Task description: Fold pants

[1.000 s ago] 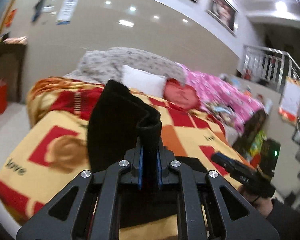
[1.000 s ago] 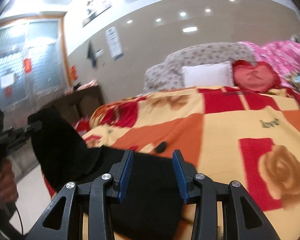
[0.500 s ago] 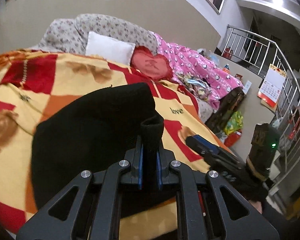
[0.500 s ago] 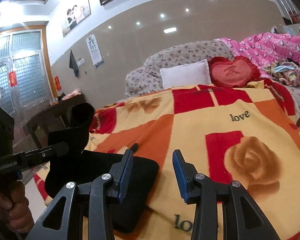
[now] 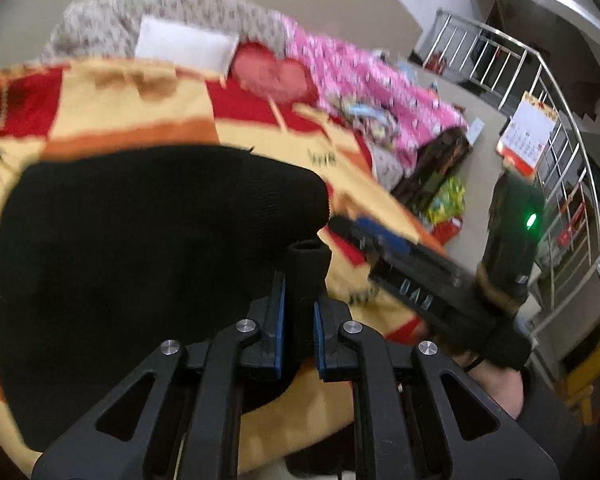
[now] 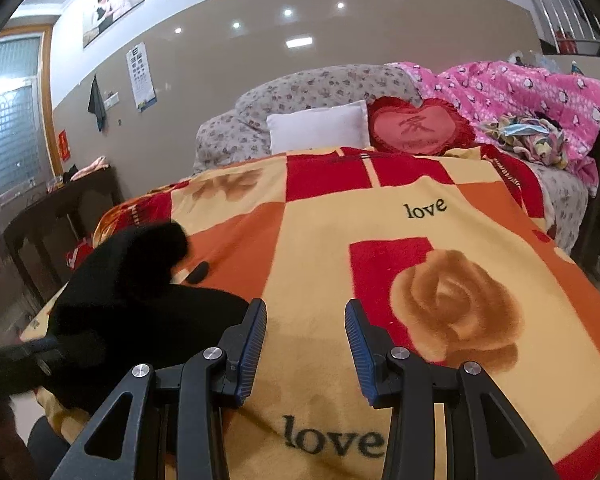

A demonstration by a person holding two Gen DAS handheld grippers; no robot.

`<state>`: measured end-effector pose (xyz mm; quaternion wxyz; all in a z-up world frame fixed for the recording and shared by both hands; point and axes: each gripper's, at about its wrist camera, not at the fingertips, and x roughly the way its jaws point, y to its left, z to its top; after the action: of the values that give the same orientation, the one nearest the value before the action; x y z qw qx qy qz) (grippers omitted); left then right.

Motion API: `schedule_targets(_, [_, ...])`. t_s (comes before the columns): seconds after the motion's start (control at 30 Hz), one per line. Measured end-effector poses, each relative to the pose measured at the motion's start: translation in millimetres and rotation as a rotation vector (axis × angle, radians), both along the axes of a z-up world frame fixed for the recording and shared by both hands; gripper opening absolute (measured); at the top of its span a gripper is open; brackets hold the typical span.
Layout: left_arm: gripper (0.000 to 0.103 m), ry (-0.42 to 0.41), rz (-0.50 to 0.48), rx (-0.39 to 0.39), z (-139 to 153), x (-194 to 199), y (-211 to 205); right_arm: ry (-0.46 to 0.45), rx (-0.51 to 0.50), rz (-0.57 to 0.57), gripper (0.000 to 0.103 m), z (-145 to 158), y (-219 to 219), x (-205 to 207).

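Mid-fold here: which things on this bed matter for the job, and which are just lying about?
Job:
black pants
left gripper, shut on the pants
right gripper, open
blanket they lie on

Lying about:
white pillow
heart cushion
pink quilt

left gripper (image 5: 299,312) clamped (on black cloth), right gripper (image 6: 306,338) fingers spread

Home bedroom before me: bed under "love" blanket (image 6: 420,248), white pillow (image 6: 316,128), heart cushion (image 6: 416,126) centre; framed photo (image 6: 114,2) upper left.
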<state>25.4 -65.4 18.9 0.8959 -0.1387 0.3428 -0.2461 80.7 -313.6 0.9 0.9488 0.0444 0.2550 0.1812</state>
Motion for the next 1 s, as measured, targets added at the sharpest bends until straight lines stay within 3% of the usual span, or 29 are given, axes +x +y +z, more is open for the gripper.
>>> schedule_targets(0.1, [0.021,0.013,-0.028,-0.045,-2,-3,4,-0.013,-0.011,0.002,0.038,4,4,0])
schedule_targets(0.2, [0.038,0.027,-0.090,-0.109,1,-13,9,-0.094,-0.049,0.065,0.039,28,9,-7])
schedule_targets(0.33, [0.039,0.024,-0.188,-0.123,7,-42,18,-0.103,-0.036,0.265,0.038,57,20,-20])
schedule_targets(0.43, [0.039,0.005,-0.104,-0.140,15,-57,50,-0.048,-0.015,0.394,0.038,63,29,-31])
schedule_targets(0.5, [0.039,-0.013,0.032,-0.140,23,-63,83,-0.023,-0.057,0.453,0.037,60,41,-41])
schedule_targets(0.57, [0.028,0.001,0.154,-0.145,25,-59,112,-0.018,-0.123,0.499,0.030,53,57,-52])
schedule_targets(0.63, [0.013,0.077,0.222,-0.118,14,-43,126,-0.006,-0.187,0.539,0.027,41,74,-60])
schedule_targets(0.73, [0.002,0.162,0.217,-0.093,-8,-21,124,0.076,-0.285,0.514,0.026,15,87,-50])
schedule_targets(0.9, [0.001,0.177,0.201,-0.030,4,-7,117,0.143,-0.210,0.514,0.025,1,75,-36])
schedule_targets(1.0, [0.002,0.075,0.206,0.021,38,3,120,0.169,-0.211,0.516,0.025,3,76,-34])
